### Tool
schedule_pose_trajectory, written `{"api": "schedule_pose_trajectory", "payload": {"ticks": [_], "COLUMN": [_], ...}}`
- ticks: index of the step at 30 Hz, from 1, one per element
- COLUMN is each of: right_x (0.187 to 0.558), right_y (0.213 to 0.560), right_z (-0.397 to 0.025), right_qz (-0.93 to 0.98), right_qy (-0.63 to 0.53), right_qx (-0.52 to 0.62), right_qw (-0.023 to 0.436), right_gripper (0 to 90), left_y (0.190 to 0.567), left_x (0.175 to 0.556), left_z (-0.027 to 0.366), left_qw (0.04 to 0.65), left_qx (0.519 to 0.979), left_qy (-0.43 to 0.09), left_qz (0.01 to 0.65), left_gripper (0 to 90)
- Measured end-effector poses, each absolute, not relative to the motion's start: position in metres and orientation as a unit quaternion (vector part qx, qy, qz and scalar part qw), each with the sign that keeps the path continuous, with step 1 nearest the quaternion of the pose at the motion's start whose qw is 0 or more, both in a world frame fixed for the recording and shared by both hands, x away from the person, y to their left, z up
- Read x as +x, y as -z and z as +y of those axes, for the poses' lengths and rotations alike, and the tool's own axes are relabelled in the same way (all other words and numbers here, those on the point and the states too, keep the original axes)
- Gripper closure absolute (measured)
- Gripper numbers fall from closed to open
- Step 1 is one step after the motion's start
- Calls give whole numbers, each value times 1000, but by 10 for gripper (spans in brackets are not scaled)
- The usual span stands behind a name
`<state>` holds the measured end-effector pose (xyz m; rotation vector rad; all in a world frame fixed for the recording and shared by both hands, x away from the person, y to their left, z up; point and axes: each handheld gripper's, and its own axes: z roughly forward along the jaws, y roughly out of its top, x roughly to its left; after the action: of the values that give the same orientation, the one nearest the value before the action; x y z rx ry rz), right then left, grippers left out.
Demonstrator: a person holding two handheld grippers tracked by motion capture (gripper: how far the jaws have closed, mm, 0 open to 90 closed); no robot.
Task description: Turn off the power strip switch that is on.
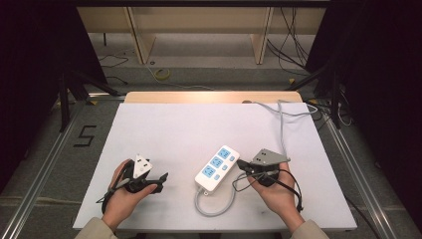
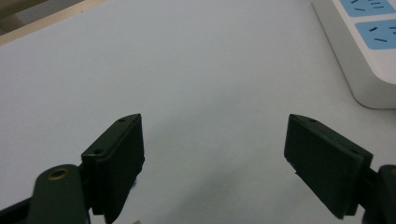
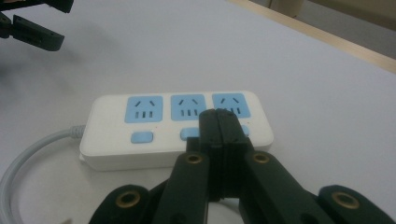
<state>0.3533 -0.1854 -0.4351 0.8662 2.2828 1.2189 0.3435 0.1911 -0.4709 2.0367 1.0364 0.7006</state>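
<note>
Where the white table cover meets the person's side, a white power strip lies flat between the two hands, set on a diagonal, with three blue outlets and small blue switches facing up. Its grey-white cord leaves the near end and curls in a loop toward the table's front edge.

The right gripper is held just beside the strip's right flank. Its jaws are pressed together with nothing between them, and in the right gripper view the closed tips sit in front of the strip's switch row, covering part of the middle and far switches. A black cable trails over the right hand.

The left gripper is held by the left hand, well apart from the strip, with bare cover between them. Its jaws are spread wide and empty; in the left gripper view the strip's corner lies beyond the right-hand jaw.

A grey cable runs along the cover's far right part. Wooden shelving stands beyond the table.
</note>
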Motion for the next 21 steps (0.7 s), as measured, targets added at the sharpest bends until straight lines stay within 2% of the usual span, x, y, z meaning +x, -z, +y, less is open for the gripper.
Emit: {"api": "schedule_pose_trajectory", "payload": {"ticks": [21], "right_x": [356], "right_y": [433], "right_z": [-169], "right_qz": [828], "right_qy": [-432], "right_qx": [298], "right_qw": [196], "right_gripper": [900], "left_y": [471], "left_x": [344], "left_z": [191], "left_qw": [367], "left_qx": [793], "left_qy": [-273], "left_qz": [402], "left_gripper": [199]}}
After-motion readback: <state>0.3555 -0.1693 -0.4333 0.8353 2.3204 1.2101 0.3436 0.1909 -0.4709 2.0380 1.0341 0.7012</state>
